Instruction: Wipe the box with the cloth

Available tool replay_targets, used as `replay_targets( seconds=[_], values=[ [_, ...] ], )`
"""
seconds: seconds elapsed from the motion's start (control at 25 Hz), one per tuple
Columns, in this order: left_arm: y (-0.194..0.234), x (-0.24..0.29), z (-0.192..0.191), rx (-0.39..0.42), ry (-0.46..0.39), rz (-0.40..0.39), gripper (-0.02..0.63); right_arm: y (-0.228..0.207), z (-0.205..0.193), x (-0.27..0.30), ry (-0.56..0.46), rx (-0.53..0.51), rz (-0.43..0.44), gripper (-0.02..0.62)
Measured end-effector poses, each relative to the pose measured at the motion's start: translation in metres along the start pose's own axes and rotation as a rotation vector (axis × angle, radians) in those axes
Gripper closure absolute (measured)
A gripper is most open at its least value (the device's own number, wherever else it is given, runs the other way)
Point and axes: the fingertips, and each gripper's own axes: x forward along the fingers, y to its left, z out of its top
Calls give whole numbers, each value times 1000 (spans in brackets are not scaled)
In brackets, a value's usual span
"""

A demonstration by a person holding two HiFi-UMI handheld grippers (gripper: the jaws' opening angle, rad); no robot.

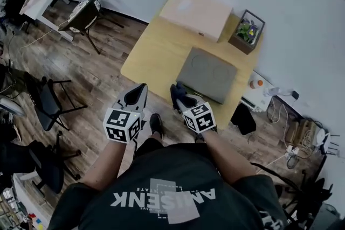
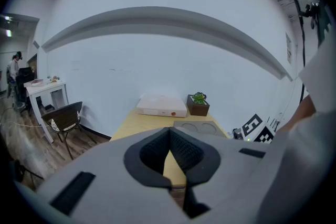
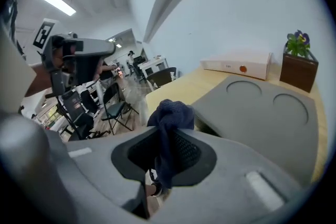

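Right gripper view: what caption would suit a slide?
Right hand-held gripper shut on a dark blue cloth, pale box across the table.

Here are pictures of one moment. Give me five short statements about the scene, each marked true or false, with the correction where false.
1. The right gripper holds a dark blue cloth. True.
2. The left gripper grips a cloth too. False: its jaws are together with nothing between them.
3. The box lies at the far end of the table. True.
4. The cloth touches the box. False: they are apart.
5. The plant pot stands on the box. False: it stands beside it.
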Motion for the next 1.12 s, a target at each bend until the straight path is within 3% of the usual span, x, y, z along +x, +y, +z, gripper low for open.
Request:
replay_targets(
  seconds=[0.2,0.44,0.68,1.12],
  values=[
    [60,-9,-2,11,12,-69,604,-13,9,47,-11,125,-171,535],
    [98,0,-12,19,52,-128,604,-26,6,53,-39,217,-335,535],
    [84,12,-9,55,67,-221,604,-41,-4,35,-57,286,-458,535],
    [43,28,4,99,65,-260,604,-58,-23,-5,-68,354,-526,535]
  ],
)
